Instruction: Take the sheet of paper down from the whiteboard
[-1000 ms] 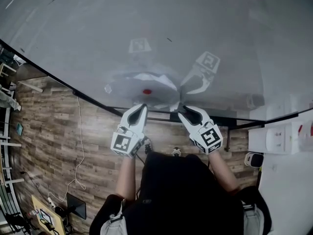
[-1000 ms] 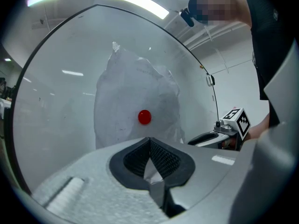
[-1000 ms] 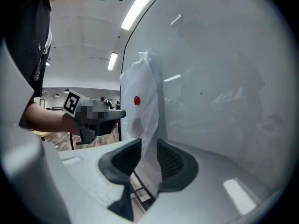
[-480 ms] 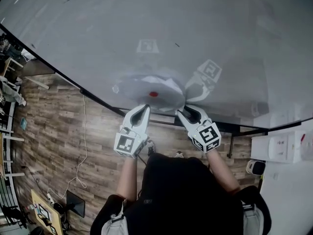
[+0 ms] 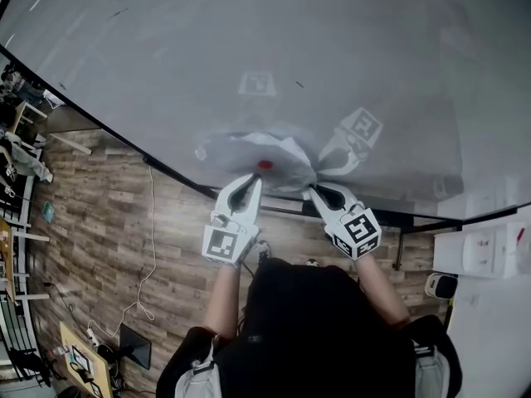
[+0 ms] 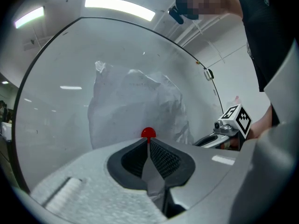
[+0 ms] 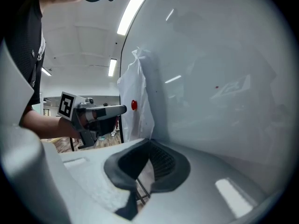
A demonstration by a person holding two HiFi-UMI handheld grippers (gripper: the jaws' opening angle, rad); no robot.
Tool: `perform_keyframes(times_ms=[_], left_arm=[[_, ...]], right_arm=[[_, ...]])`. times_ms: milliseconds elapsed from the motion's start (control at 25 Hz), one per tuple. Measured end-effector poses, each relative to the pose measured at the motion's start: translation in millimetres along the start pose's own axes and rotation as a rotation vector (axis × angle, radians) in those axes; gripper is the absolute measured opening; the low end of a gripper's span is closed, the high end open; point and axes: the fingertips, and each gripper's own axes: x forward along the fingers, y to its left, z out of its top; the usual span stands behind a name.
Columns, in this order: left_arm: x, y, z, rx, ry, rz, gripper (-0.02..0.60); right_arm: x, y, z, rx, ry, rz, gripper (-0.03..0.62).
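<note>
Both my grippers are clamped on the bottom of the sheet of paper (image 5: pixel 249 150), which hangs on the whiteboard (image 5: pixel 382 56).

My left gripper (image 5: pixel 255 178) has its jaws closed together, with a thin strip of the paper's lower edge pinched between the pads; its tip sits just under the red magnet (image 5: pixel 265 165) that pins the sheet to the board. My right gripper (image 5: pixel 313 191) is also squeezed closed, on the sheet's lower right corner, and a pale sliver of paper shows between its pads. The two tips are near each other, one on each side of the magnet. The sheet is crumpled and bulges off the board around the magnet, its upper left corner curled. Both grippers point at the board roughly level, and wood flooring shows below the board's lower frame.
</note>
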Motion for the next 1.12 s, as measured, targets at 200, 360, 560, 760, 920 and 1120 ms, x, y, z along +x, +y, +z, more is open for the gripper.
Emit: perform_keyframes(times_ms=[200,360,560,760,920,1120], left_arm=[[7.0,-4.0,3.5,-0.011,-0.006,0.039,0.042],[11.2,-6.1,9.6,-0.043,-0.018,0.108,0.119],[18.4,-6.1,10.8,-0.085,-0.025,0.165,0.124],[20.4,-4.9,10.1,-0.087,-0.008,0.200,0.129],[26.0,-2.4,10.5,-0.088,0.001,0.235,0.129],[26.9,0.3,10.5,-0.082,0.004,0.282,0.135]], right_arm=[[-3.0,-4.0,2.5,0.000,-0.008,0.014,0.005],[-4.2,-3.7,2.8,-0.014,-0.001,0.036,0.005],[-4.3,-2.9,2.7,-0.019,0.000,0.041,0.005],[-4.4,-1.6,2.1,-0.026,0.000,0.053,0.005],[-3.3,-2.6,3.3,-0.026,0.001,0.058,0.005],[-1.8,-2.2,2.5,-0.025,0.003,0.065,0.005]])
